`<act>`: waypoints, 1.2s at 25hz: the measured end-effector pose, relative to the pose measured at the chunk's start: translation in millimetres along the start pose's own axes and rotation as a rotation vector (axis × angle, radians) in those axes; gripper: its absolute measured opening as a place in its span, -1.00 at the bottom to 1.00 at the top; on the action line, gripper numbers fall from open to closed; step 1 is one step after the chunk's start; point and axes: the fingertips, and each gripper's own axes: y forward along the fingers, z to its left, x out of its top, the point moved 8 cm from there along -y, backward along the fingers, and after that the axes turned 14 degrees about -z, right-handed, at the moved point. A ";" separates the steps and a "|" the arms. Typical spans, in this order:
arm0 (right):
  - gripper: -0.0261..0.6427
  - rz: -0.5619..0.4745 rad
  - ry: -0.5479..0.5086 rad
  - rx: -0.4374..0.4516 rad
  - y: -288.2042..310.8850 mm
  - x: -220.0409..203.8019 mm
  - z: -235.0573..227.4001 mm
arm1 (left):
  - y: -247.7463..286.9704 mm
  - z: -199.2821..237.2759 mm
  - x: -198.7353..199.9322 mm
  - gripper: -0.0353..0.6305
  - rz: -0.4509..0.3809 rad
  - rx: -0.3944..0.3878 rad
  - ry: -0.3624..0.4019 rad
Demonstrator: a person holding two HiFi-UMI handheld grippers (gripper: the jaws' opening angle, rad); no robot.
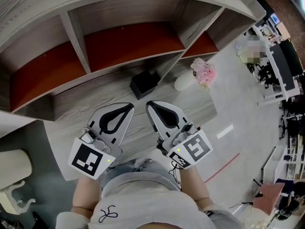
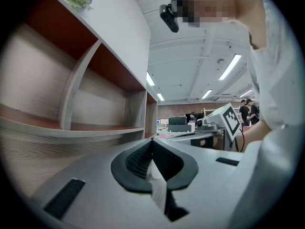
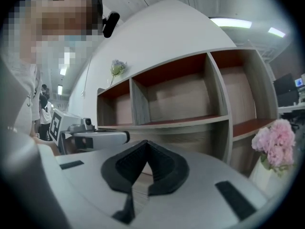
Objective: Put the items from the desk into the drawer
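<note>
Sitting on the grey wood-grain worktop (image 1: 198,104), a small black box (image 1: 144,83) lay near the foot of the shelf unit (image 1: 119,37). Just to its right stood a white vase (image 1: 185,82) holding pink flowers (image 1: 204,72). Box and vase were close together but apart, and neither tool touched them.

Nearer the person, the left tool (image 1: 129,107) and the right tool (image 1: 149,104) hovered side by side over the worktop's front part, their tips pointing toward the box and well short of it. In the left gripper view the left tool (image 2: 152,141) had its jaws together at the tips with nothing between them, only the worktop showing through the hollow behind the dark pads. The right gripper view showed the right tool (image 3: 145,143) the same way, jaws together and empty, with the flowers (image 3: 274,140) off to its right.

Behind them the shelf unit had open compartments with red-brown floors. A pale flower sprig (image 3: 116,68) lay on its top. The person's arms and light shirt filled the head view's lower edge.
</note>
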 end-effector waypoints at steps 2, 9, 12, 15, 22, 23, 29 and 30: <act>-0.89 0.037 -0.004 -0.011 7.8 -8.9 -9.3 | 0.4 4.6 -3.4 -0.86 0.001 -0.004 -0.004; -0.89 0.175 0.038 -0.037 32.4 -46.6 -40.3 | 0.3 14.7 -9.5 -0.86 0.028 -0.007 0.007; -0.84 0.234 0.048 -0.041 40.7 -62.3 -50.6 | -1.3 19.8 -11.4 -0.86 0.033 -0.002 0.012; -0.80 0.289 0.049 -0.040 50.0 -76.9 -60.3 | -3.3 25.9 -13.7 -0.86 0.036 0.010 0.012; -0.77 0.425 0.051 -0.037 60.9 -113.9 -72.8 | -14.2 32.6 -19.9 -0.86 0.048 0.053 0.006; -0.77 0.441 0.048 -0.039 61.5 -117.8 -74.2 | -16.0 33.1 -20.8 -0.86 0.049 0.060 0.005; -0.75 0.536 0.025 -0.027 72.0 -136.9 -86.8 | -25.1 37.5 -25.6 -0.86 0.053 0.093 0.002; -0.74 0.555 0.021 -0.024 74.5 -139.6 -88.9 | -26.4 38.6 -25.6 -0.86 0.053 0.097 0.004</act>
